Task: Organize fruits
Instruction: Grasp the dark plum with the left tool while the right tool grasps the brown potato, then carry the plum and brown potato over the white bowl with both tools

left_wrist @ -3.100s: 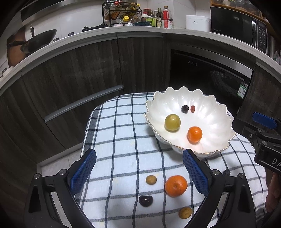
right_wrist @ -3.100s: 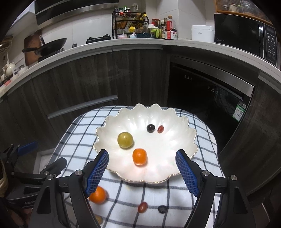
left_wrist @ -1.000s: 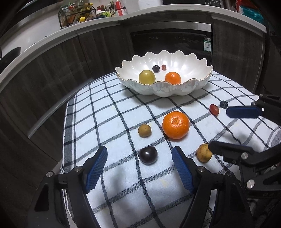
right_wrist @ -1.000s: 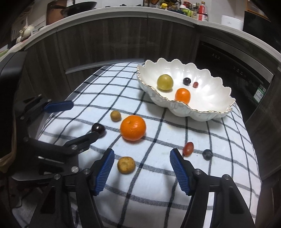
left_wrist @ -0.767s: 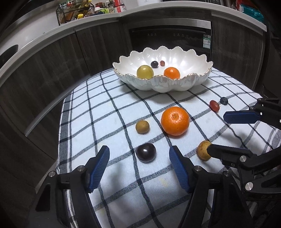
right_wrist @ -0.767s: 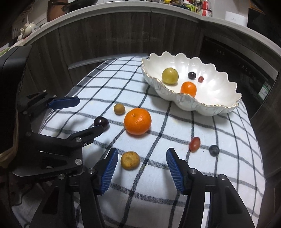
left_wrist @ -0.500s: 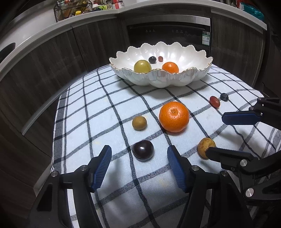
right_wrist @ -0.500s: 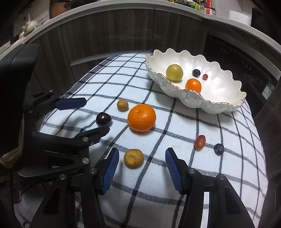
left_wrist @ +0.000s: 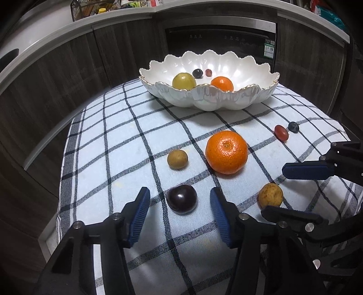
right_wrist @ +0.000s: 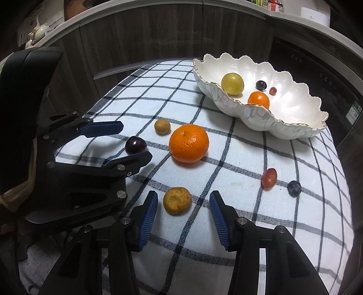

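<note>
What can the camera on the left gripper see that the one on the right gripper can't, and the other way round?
Only the left wrist view shows the spice rack on the counter. Only the right wrist view shows a white teapot on the counter and the left gripper's black body. Both show the white bowl, the big orange, the dark plum between the open left gripper, and the yellow-brown fruit between the open right gripper.

Dark plum (left_wrist: 181,198) and speckled yellow fruit (right_wrist: 177,200) lie on cloth.
</note>
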The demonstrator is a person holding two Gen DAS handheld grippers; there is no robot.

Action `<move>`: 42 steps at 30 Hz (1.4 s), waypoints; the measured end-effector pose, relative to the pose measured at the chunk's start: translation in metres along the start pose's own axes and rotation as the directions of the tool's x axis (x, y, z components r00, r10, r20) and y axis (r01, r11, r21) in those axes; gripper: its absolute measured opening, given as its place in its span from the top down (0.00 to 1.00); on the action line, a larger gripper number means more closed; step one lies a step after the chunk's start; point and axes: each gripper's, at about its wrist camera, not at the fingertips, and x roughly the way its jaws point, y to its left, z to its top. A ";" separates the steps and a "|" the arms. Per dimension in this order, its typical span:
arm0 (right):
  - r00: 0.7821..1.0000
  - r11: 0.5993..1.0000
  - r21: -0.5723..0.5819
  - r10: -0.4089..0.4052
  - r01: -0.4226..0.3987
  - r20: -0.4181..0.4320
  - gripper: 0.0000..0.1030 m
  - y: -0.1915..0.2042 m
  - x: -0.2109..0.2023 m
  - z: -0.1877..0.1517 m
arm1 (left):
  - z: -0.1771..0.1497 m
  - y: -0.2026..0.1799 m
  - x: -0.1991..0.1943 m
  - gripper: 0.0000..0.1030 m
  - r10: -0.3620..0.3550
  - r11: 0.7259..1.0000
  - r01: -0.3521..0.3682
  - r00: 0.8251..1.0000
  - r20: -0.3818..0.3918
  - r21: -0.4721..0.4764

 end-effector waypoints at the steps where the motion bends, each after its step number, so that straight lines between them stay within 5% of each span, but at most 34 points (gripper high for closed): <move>1: 1.000 1.000 0.001 0.003 -0.003 -0.003 0.52 0.000 0.001 0.000 | 0.000 0.000 0.001 0.51 0.000 1.000 0.000 1.000 -0.005 -0.002; 10: 0.999 1.000 0.009 0.025 -0.024 -0.029 0.60 0.000 0.010 -0.001 | -0.004 0.001 0.007 0.56 -0.014 1.000 0.013 1.000 -0.016 -0.016; 20: 0.998 0.998 0.024 0.054 -0.053 -0.035 0.72 0.001 0.013 -0.001 | -0.005 0.001 0.006 0.72 -0.026 0.999 0.026 1.000 -0.003 -0.035; 42: 0.999 0.997 0.063 0.038 -0.038 0.002 0.72 -0.011 -0.003 0.005 | -0.001 0.002 -0.016 0.73 0.028 0.997 -0.028 1.000 -0.004 -0.069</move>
